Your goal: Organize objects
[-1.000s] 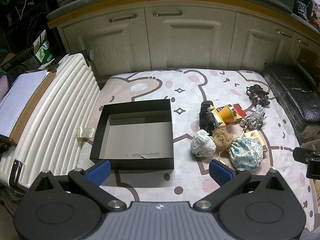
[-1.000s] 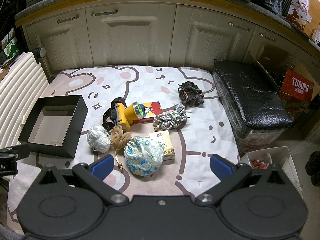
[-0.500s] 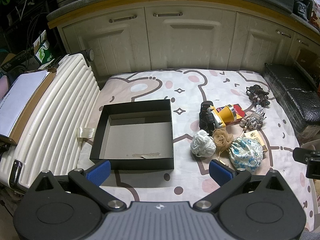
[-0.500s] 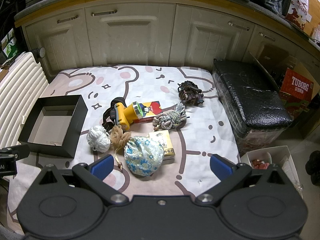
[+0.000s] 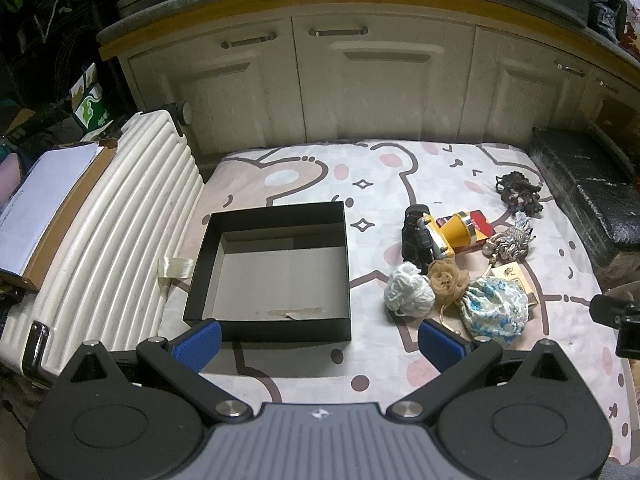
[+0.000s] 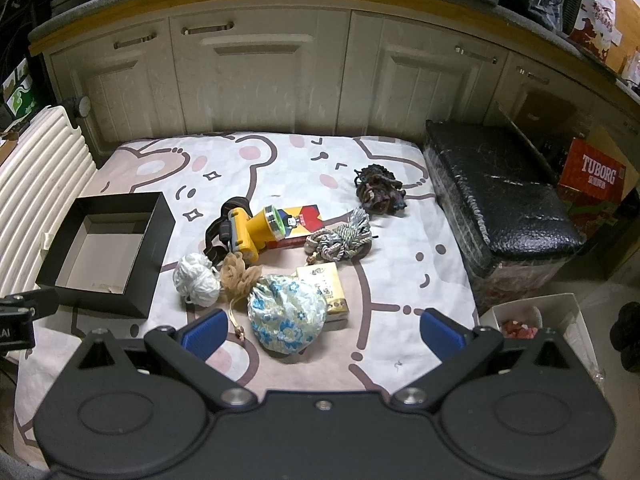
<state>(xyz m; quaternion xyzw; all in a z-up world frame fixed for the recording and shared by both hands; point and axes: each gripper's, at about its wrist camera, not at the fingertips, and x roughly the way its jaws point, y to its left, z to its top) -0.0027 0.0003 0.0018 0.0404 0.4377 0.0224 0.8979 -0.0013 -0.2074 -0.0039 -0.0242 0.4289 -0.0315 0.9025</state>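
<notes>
An empty black box [image 5: 272, 270] [image 6: 108, 252] sits on the bear-print mat. To its right lies a cluster: a yellow headlamp [image 6: 248, 232] with a black strap, a red card box [image 6: 304, 220], a white yarn ball [image 6: 197, 278], a tan fabric flower [image 6: 238, 276], a blue floral pouch [image 6: 286, 312], a beige small box [image 6: 326, 288], a grey-white rope knot [image 6: 342, 236] and a dark yarn bundle [image 6: 378, 190]. My left gripper [image 5: 318, 342] is open, above the mat just in front of the box. My right gripper [image 6: 322, 330] is open, just in front of the pouch.
A white ribbed suitcase [image 5: 96, 236] lies left of the mat with a cardboard box [image 5: 40, 200] on it. White cabinets [image 6: 260, 72] stand behind. A black wrapped case [image 6: 496, 196] borders the mat's right; a red Tuborg carton [image 6: 592, 180] and a small white bin [image 6: 532, 320] stand beyond.
</notes>
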